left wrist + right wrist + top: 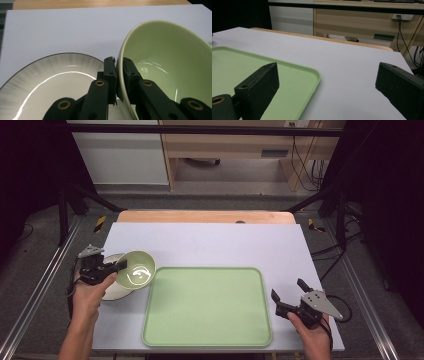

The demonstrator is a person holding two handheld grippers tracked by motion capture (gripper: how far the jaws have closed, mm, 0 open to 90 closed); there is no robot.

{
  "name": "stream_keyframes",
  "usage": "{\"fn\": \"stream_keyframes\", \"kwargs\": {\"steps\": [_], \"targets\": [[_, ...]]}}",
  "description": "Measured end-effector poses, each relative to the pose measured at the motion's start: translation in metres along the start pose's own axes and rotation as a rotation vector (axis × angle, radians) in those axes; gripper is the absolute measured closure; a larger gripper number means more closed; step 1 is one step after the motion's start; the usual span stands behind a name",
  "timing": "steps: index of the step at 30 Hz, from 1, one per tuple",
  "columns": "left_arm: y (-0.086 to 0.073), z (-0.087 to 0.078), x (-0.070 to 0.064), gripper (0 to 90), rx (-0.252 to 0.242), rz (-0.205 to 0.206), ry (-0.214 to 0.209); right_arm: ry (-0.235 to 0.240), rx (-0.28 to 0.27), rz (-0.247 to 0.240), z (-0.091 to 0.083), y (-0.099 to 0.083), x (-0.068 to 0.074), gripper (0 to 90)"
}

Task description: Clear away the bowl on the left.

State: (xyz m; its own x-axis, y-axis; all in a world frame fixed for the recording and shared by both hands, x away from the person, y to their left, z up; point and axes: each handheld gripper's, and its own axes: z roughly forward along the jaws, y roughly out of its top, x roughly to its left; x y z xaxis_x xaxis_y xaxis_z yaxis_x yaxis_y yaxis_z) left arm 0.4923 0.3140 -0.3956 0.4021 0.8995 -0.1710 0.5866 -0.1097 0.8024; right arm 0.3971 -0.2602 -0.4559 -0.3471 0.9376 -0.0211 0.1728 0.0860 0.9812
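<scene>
A glossy green bowl [136, 269] is tilted up over a white plate [111, 291] at the table's left. My left gripper [121, 264] is shut on the bowl's near rim; the left gripper view has one jaw inside the bowl [170, 65] and one outside, with the dark-rimmed plate [50, 75] below. A large empty green tray [207, 306] lies in the middle, just right of the bowl. My right gripper [288, 291] rests at the tray's right edge, open, nothing between its jaws; the tray corner [294, 82] lies by one jaw.
A white mat [210, 242] covers the wooden table [205, 216]. Beyond the far edge are a cabinet [225, 145], cables and black frame bars. Bare mat stretches behind the tray.
</scene>
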Motion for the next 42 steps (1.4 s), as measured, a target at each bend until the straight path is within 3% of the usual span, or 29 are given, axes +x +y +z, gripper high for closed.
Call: {"fn": "stream_keyframes", "kwargs": {"steps": [4, 13, 22, 42], "targets": [[0.002, 0.006, -0.014, 83.1, 0.011, 0.031, -0.027, 0.000, -0.001, -0.001, 0.000, 0.000, 0.000, 5.3], [0.003, 0.014, -0.035, 83.1, 0.017, 0.057, -0.065, 0.000, -0.004, -0.001, 0.000, 0.000, 0.000, 5.3], [0.001, 0.023, -0.048, 83.0, 0.037, 0.095, -0.086, 0.001, -0.003, 0.000, 0.000, 0.000, 0.000, 5.3], [-0.002, 0.036, -0.072, 83.0, 0.046, 0.119, -0.134, -0.001, -0.003, 0.008, 0.000, 0.000, -0.001, 5.4]]}}
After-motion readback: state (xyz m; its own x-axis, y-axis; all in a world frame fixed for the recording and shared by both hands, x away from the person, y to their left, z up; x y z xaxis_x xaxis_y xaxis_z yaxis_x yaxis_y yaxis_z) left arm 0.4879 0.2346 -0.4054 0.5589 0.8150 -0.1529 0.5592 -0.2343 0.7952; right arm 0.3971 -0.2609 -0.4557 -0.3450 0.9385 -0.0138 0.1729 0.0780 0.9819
